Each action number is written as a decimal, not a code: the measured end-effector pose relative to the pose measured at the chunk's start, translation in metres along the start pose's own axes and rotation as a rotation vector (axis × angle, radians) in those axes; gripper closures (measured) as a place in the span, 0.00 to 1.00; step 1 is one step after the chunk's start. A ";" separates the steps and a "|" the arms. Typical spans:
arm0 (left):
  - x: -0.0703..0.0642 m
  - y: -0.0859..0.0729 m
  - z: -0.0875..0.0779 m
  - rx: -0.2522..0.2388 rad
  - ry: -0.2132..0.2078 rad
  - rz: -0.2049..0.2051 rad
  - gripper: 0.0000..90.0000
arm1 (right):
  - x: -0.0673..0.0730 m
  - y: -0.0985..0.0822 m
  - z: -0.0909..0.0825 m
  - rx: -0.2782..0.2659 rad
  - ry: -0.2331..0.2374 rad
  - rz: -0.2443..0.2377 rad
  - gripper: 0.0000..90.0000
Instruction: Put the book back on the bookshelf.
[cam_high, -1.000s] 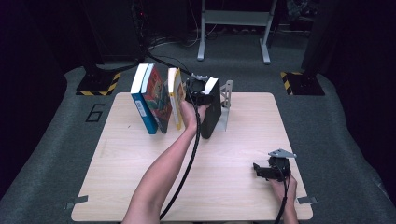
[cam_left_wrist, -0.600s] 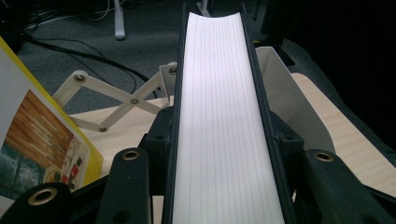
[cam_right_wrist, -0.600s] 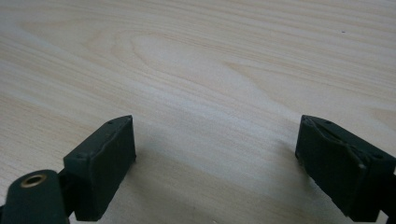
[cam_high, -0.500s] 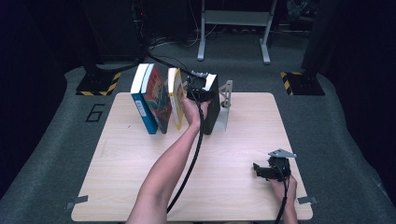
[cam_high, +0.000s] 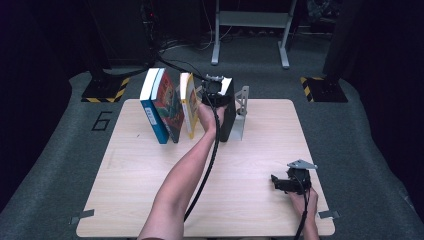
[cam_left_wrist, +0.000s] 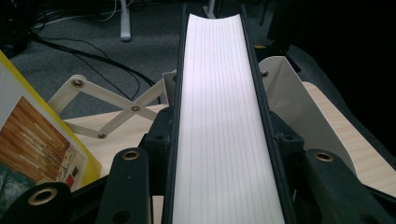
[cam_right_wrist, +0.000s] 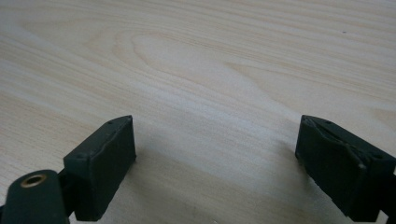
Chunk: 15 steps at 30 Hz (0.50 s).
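Black-covered book (cam_high: 227, 112) with white page edges stands upright near the far edge of the pale wooden table (cam_high: 150, 200), just beside a white metal bookend (cam_high: 242, 117) on its right — judged the last volume being stood into the row

Left to right across the far side:
- blue-spined book (cam_high: 152, 107) and a red-and-green illustrated book (cam_high: 167, 107), leaning together, tops tilted left
- yellow-edged book (cam_high: 187, 105), roughly upright, a gap apart from the leaning pair
- the black book, then the bookend, which serves as the stop on the right

Left gripper (cam_high: 214, 90) pinches the black book from above — in the left gripper view the jaws press on both covers with the white page block (cam_left_wrist: 224, 130) running up between them. Grip is high on the book, likely so it can be kept vertical while its foot rests on the table. Whether the cover touches the bookend cannot be told. A white scissor-lattice part (cam_left_wrist: 116, 112) shows past the yellow book's cover (cam_left_wrist: 42, 140); its purpose is unclear

In the way: the yellow-edged book sits close on the gripper's left, the bookend close on the right, so little room to spread the jaws sideways without nudging either. The leaning pair looks unsupported and could slide

Right gripper (cam_high: 280, 182) rests low at the near right corner, well apart from the books, jaws spread wide over bare wood (cam_right_wrist: 210, 70), nothing between them — idle, out of the way
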<state>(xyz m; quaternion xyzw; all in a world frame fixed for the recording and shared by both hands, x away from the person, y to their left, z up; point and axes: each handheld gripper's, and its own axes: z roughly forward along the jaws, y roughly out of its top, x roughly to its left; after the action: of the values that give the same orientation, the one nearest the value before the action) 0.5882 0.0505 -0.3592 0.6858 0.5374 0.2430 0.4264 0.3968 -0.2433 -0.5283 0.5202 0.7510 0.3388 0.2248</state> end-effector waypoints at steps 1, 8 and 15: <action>0.000 0.000 0.001 -0.003 0.001 0.000 0.60 | 0.000 0.000 0.000 0.001 0.000 -0.001 0.12; 0.001 -0.002 0.007 0.001 0.002 -0.007 0.60 | 0.000 0.000 0.000 -0.002 -0.001 -0.003 0.13; 0.000 -0.001 0.011 -0.005 0.000 0.002 0.60 | 0.000 0.000 0.000 0.000 0.002 -0.004 0.13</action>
<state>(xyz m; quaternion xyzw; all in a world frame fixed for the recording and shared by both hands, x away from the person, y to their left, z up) 0.5965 0.0474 -0.3655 0.6851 0.5362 0.2447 0.4280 0.3965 -0.2431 -0.5283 0.5183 0.7522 0.3390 0.2248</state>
